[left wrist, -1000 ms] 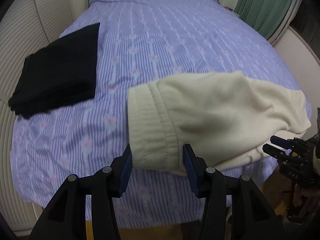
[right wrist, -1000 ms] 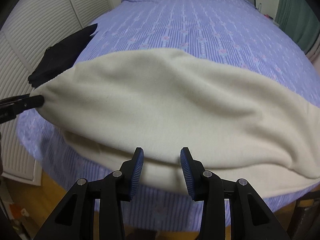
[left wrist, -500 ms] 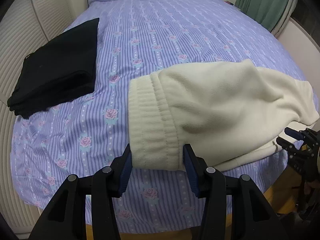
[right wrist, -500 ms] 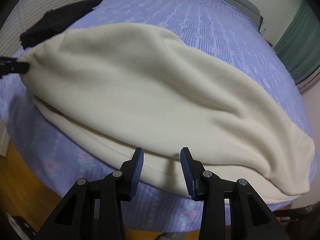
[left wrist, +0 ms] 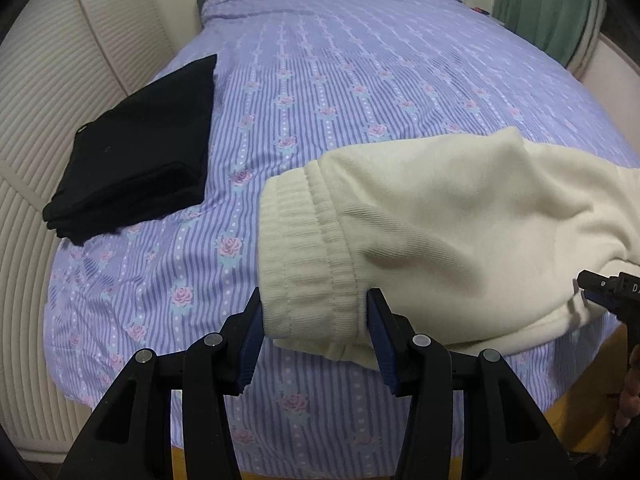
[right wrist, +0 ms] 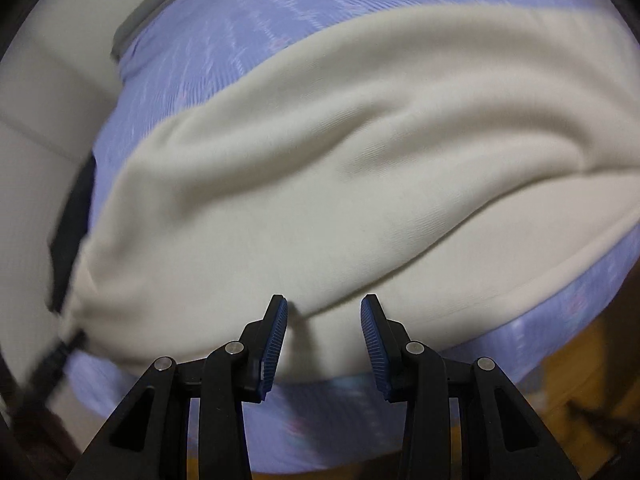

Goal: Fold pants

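Note:
The cream fleece pants (left wrist: 452, 216) lie across the near end of the bed, their ribbed cuff (left wrist: 308, 260) toward the left. My left gripper (left wrist: 314, 332) is open, its blue pads on either side of the cuff's near corner. My right gripper (right wrist: 323, 340) is open at the pants' (right wrist: 320, 168) near edge, with cloth between the pads. The right gripper's tip (left wrist: 600, 286) shows at the right edge of the left wrist view, touching the pants. The right wrist view is blurred by motion.
The bed has a purple striped floral sheet (left wrist: 360, 80). A folded black garment (left wrist: 140, 144) lies at the bed's left side. A ribbed white closet door (left wrist: 48, 120) stands to the left, green curtains (left wrist: 548, 4) at the back right, and wooden floor (left wrist: 576, 412) below.
The right gripper has swung and tilted sharply, so its view is now rotated and blurred, and its tip sits closer against the pants. The left gripper has stayed at the cuff.

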### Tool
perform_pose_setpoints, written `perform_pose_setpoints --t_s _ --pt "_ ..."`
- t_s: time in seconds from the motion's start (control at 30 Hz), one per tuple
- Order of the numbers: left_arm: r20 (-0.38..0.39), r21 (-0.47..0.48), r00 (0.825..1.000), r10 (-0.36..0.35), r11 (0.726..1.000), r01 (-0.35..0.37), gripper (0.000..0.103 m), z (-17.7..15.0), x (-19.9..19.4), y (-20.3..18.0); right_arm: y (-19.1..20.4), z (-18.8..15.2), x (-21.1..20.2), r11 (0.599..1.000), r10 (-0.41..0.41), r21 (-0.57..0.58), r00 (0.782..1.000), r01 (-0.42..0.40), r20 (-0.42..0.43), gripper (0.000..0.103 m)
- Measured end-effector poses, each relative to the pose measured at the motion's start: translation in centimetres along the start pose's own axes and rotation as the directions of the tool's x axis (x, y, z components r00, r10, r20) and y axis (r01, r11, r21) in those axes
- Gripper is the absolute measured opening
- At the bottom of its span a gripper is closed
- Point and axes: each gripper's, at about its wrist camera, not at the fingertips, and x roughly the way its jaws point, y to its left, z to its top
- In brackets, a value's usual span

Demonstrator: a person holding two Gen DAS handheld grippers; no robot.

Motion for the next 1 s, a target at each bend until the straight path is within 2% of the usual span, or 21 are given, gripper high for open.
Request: perform_pose_setpoints --t_s 0.07,0.2,0.23,0.27,0.3,0.33,0.43,0.6,0.73,0.83,1.0 --pt "-0.002 -0.014 1.000 0.012 1.000 -0.012 0.048 0.0 0.2 -0.2 -0.4 0.6 0.7 0.998 0.022 0.058 1.000 -0.021 -0.001 0.040" --pt "-0.012 -0.039 1.000 0.028 0.999 -0.028 0.048 0.0 0.6 -0.3 -1.4 1.7 2.4 0.984 0.018 0.177 1.000 -0.014 -0.021 0.040" --pt "-0.011 -0.041 0.999 0.030 0.999 -0.030 0.048 0.0 0.6 -0.3 -1.4 1.8 2.6 0.982 0.012 0.187 1.000 -0.008 -0.024 0.037" --pt "-0.011 -0.042 0.999 0.032 0.999 -0.033 0.048 -0.1 0.7 -0.3 -1.3 2.0 2.8 0.980 -0.002 0.197 1.000 0.007 -0.024 0.031" --pt "-0.010 -0.041 0.999 0.033 0.999 -0.033 0.048 -0.1 0.6 -0.4 -1.2 2.0 2.9 0.979 0.000 0.203 1.000 0.005 -0.023 0.009" --pt "-0.007 -0.040 0.999 0.033 0.999 -0.033 0.048 -0.2 0.6 -0.4 -0.9 1.9 3.0 0.979 -0.009 0.206 1.000 0.014 -0.024 0.006" --pt "0.010 -0.035 1.000 0.026 0.999 -0.026 0.048 -0.2 0.1 -0.2 1.1 1.5 1.4 0.989 -0.053 0.141 0.999 0.051 0.011 0.005" --pt "0.048 -0.035 0.999 0.000 0.999 0.002 0.048 0.3 -1.0 1.0 5.2 1.2 -1.4 0.998 -0.061 0.007 0.997 0.060 0.043 0.005" --pt "0.039 -0.054 0.999 -0.014 0.998 0.016 0.049 0.5 -1.2 2.1 5.1 0.9 -2.0 0.997 -0.079 0.003 0.997 0.079 0.013 0.005" --pt "0.023 -0.016 1.000 -0.008 1.000 0.008 0.049 -0.1 -0.5 1.6 3.9 -0.1 -1.6 0.995 -0.100 -0.015 0.995 0.100 -0.013 0.004" --pt "-0.004 -0.012 1.000 0.011 1.000 -0.011 0.049 -1.3 1.5 1.3 1.4 -2.1 0.7 0.994 -0.101 -0.039 0.994 0.099 -0.043 0.004"
